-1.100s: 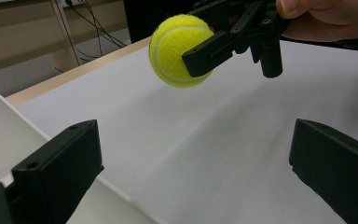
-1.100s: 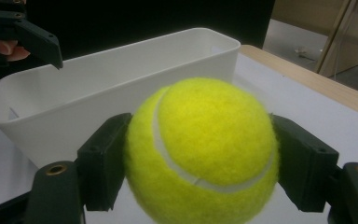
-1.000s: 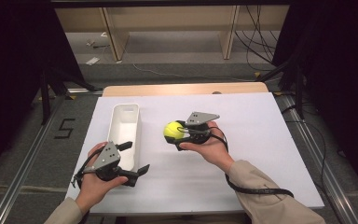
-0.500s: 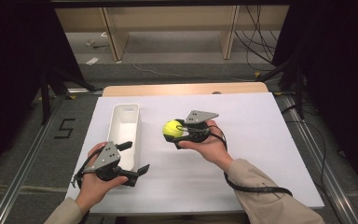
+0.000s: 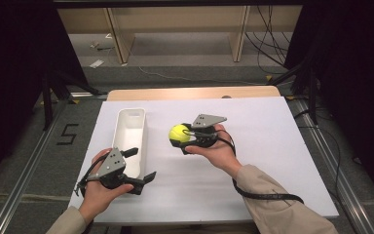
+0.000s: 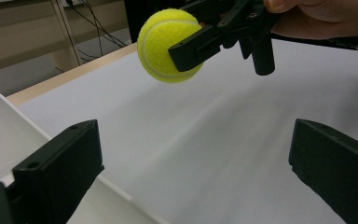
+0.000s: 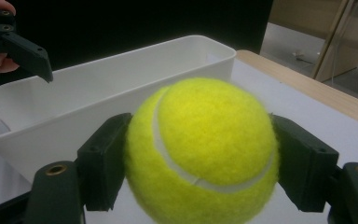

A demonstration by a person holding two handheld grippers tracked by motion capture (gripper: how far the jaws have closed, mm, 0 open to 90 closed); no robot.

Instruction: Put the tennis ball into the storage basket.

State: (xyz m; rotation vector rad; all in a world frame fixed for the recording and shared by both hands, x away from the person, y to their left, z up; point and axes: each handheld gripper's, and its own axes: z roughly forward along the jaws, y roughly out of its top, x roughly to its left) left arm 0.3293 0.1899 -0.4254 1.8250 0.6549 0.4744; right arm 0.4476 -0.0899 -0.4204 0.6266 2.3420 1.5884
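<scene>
While the right gripper [image 5: 184, 139] clamps the tennis ball [image 5: 178, 133], the left gripper [image 5: 140, 165] gapes empty.

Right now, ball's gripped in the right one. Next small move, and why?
Probably carry the tennis ball sideways over the white bin. The right hand-held gripper is shut on it above the table beside the bin, which looks empty, and the left hand-held gripper is open at the bin's near end.

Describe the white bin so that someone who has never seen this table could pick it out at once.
On the white-covered table, look at its left half. The white bin is a long, narrow, open-topped tub with rounded corners, running away from the person, and its near end sits beside the left gripper. Unlike the round yellow tennis ball clamped in the right gripper to its right, it rests on the table.
</scene>
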